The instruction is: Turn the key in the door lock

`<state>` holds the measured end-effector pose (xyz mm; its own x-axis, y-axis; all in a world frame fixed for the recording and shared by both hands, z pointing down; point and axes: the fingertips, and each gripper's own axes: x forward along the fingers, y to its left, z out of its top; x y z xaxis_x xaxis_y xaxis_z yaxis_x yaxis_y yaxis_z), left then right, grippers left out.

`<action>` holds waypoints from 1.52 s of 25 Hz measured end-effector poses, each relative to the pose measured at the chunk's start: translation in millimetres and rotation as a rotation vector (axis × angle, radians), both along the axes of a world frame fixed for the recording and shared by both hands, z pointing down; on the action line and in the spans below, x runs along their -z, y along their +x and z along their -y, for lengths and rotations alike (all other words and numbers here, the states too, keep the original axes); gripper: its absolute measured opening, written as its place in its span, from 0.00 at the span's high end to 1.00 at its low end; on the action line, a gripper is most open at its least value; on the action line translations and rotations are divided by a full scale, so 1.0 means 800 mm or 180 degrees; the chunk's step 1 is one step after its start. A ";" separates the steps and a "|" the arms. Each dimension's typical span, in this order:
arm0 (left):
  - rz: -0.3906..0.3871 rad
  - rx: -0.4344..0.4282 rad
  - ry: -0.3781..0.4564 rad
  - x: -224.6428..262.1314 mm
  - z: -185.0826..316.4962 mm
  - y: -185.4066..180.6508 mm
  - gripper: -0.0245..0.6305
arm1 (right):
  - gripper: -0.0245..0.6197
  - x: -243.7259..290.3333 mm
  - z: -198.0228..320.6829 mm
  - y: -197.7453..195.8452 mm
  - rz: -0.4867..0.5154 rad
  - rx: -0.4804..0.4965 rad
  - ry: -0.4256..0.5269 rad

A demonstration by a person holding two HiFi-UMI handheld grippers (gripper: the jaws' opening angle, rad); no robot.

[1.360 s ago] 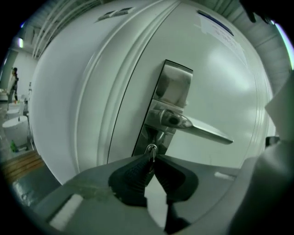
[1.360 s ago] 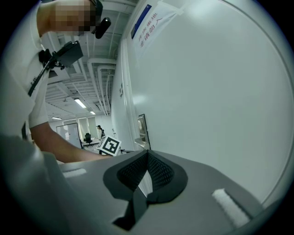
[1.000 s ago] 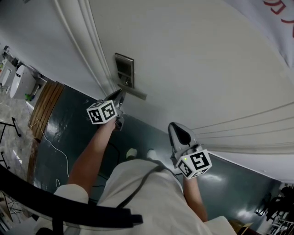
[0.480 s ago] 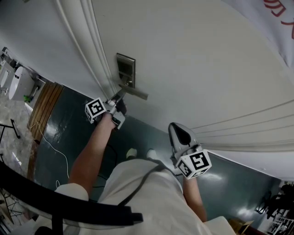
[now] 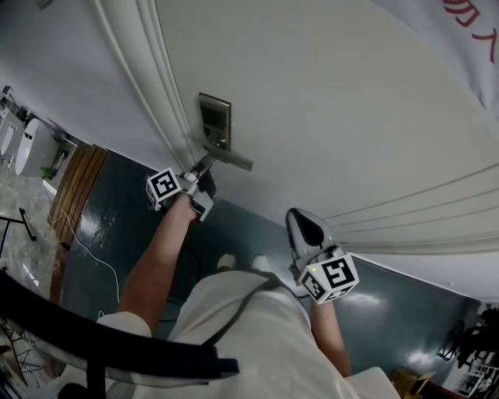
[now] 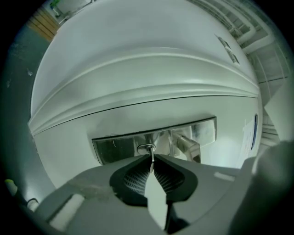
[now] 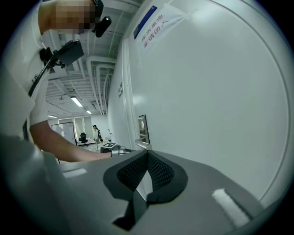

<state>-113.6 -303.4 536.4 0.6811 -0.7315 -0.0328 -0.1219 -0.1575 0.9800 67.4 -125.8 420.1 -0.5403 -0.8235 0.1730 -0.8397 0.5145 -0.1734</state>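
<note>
A metal lock plate (image 5: 214, 121) with a lever handle (image 5: 230, 158) sits on the white door (image 5: 335, 101). My left gripper (image 5: 204, 165) points level at the plate, just under the handle. In the left gripper view a thin key (image 6: 151, 156) sticks out of the keyhole (image 6: 146, 148), edge-on between my left gripper's (image 6: 152, 159) tips. The jaws are opening slightly, with the pads still on the key. My right gripper (image 5: 300, 218) hangs beside the door further right, shut (image 7: 148, 153) and empty, well away from the lock plate (image 7: 143, 124).
The door frame moulding (image 5: 148, 86) runs along the plate's left side. Below lies a dark green floor (image 5: 117, 226) with a white cable (image 5: 86, 241) and a wooden slatted piece (image 5: 78, 175). A paper notice with red print (image 5: 468, 15) hangs on the door.
My left gripper has rolled about its own axis at the lock, so its marker cube now faces a different way. The right gripper has not moved.
</note>
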 end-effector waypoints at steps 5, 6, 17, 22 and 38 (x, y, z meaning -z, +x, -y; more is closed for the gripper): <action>0.0067 0.0010 0.0049 0.000 0.001 -0.001 0.91 | 0.95 0.000 0.000 0.006 0.0009 -0.0037 0.0001; 0.0067 0.0026 0.0034 -0.001 0.001 -0.002 0.90 | 0.95 0.000 0.000 0.006 0.0012 -0.0038 0.0004; 0.0280 0.0217 -0.0013 -0.006 -0.002 -0.007 0.68 | 0.95 0.002 0.000 0.017 0.0068 0.0016 0.0050; 0.0501 0.0334 -0.0012 -0.008 -0.016 -0.017 0.62 | 0.95 0.002 0.000 0.018 0.0110 0.0094 0.0067; 0.1355 0.0612 0.0615 0.072 -0.062 -0.025 0.85 | 0.95 0.019 0.008 0.012 0.0162 0.0405 0.0186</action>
<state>-133.7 -253.5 478.8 0.5170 -0.8530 0.0713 -0.5490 -0.2665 0.7922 77.0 -132.3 405.0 -0.6478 -0.7557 0.0965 -0.7580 0.6267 -0.1807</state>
